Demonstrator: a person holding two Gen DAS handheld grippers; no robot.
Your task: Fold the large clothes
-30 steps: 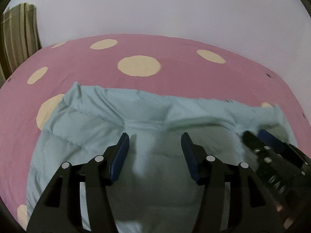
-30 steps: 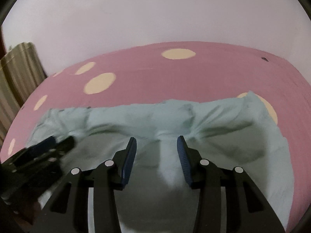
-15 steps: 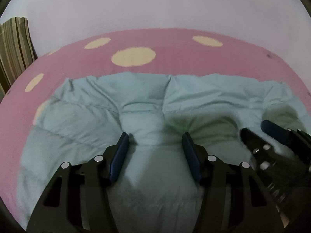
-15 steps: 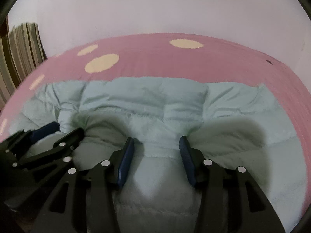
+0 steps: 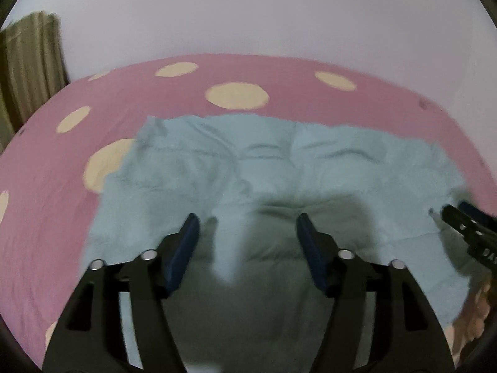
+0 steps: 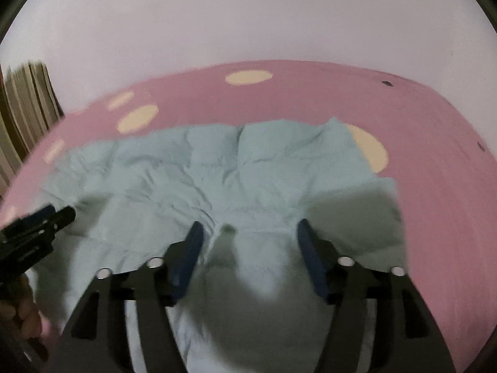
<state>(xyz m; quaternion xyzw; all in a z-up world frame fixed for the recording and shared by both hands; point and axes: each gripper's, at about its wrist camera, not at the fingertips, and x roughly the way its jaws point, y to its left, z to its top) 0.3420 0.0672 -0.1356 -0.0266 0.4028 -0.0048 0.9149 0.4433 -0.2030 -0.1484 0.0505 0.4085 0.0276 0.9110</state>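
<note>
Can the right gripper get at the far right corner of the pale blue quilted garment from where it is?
Probably yes: the right gripper is open with nothing pinched, and the pale blue quilted garment lies uncovered ahead of it on the pink spotted bedcover.

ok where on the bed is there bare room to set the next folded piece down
Free: the pink spotted bedcover between the far edge of the pale green garment and the wall, and the strip to the garment's left. In the right view, bare cover beside its right edge too. Crowded: the near middle, where both open hand-held grippers hover over the garment.
</note>
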